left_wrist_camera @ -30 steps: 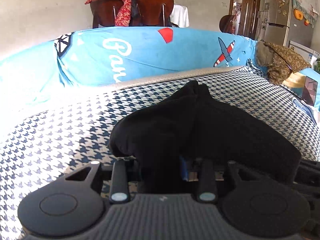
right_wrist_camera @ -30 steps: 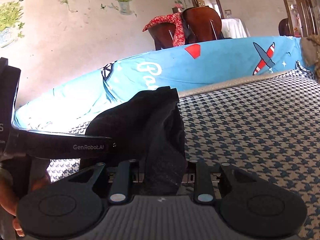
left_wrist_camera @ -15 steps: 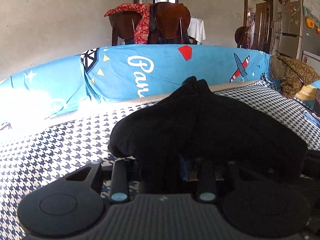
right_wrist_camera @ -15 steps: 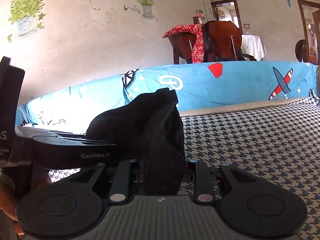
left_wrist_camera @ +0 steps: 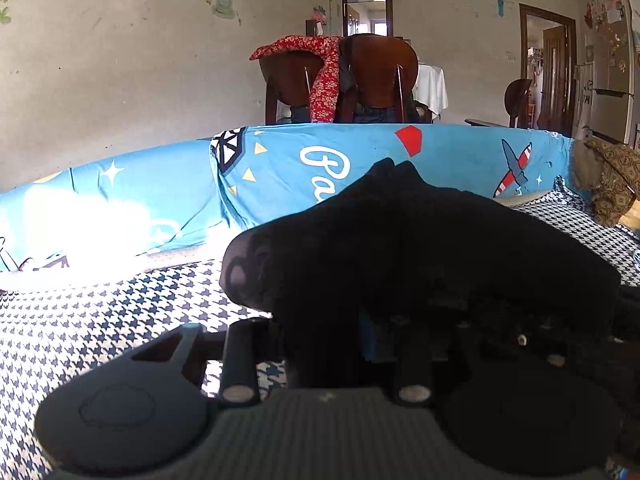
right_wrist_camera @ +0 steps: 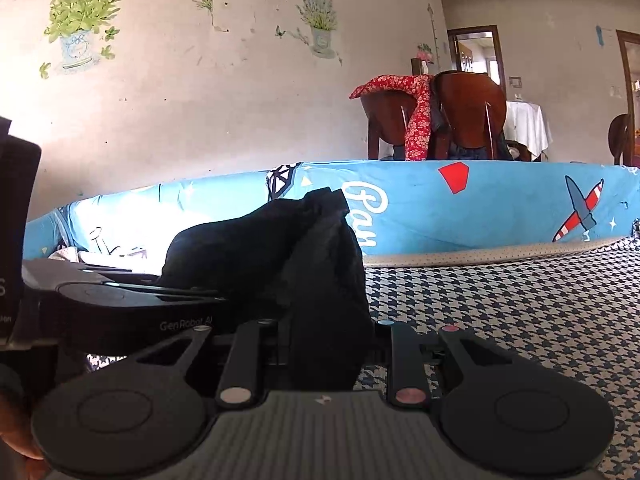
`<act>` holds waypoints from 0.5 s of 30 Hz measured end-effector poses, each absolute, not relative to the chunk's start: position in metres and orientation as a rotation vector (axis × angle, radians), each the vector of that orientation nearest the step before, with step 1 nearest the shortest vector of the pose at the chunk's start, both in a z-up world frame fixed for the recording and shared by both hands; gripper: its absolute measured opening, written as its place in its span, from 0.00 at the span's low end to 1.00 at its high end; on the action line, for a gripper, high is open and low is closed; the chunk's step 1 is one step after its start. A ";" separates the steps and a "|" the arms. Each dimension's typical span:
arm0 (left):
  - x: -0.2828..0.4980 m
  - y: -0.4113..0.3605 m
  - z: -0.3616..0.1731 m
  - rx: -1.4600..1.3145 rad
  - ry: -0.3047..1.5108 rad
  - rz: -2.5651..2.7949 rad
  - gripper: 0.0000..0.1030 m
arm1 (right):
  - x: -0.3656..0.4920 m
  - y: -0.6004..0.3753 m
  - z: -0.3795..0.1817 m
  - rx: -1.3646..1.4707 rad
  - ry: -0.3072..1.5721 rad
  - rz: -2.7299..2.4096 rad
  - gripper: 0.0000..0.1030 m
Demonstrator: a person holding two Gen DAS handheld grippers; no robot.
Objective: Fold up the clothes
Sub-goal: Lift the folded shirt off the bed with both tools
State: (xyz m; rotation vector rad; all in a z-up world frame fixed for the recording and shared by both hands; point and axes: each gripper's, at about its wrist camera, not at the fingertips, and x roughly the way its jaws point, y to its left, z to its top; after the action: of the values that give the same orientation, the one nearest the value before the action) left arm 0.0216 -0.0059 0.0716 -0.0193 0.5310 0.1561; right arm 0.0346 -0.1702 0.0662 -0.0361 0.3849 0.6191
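Fabric hides my fingertips: both tongs, left and right, pinch the bunched black garment I hold above the houndstooth bed.

The garment hangs above the bed, bunched between the jaws of the left gripper and, in the right wrist view, between the jaws of the right gripper. There the left gripper sits just left of the garment, touching it. Behind the garment, a sheet-draped board runs along the far edge of the bed. Behind that board stand two chairs side by side, a patterned cloth draped over them. A covered table stands behind the chairs to the right. A crumpled blanket lies at the board's right end.
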 end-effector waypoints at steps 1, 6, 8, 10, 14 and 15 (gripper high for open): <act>0.021 -0.006 0.072 -0.020 0.529 0.158 0.30 | 0.035 -0.170 0.067 -0.033 0.381 0.618 0.24; 0.022 -0.005 0.073 -0.004 0.518 0.179 0.30 | 0.035 -0.166 0.068 -0.046 0.358 0.611 0.24; 0.023 -0.004 0.073 -0.006 0.519 0.185 0.30 | 0.035 -0.165 0.067 -0.047 0.355 0.609 0.24; 0.024 -0.003 0.074 -0.008 0.518 0.190 0.30 | 0.034 -0.164 0.068 -0.046 0.353 0.611 0.24; 0.023 -0.001 0.077 -0.011 0.509 0.197 0.30 | 0.034 -0.162 0.072 -0.042 0.342 0.616 0.24; 0.023 0.000 0.079 -0.011 0.507 0.198 0.30 | 0.034 -0.162 0.073 -0.041 0.338 0.616 0.24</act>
State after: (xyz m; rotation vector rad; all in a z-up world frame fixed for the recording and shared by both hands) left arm 0.0230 -0.0003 0.0786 -0.0110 0.5071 0.1979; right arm 0.0337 -0.1619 0.0734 -0.0408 0.3384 0.6163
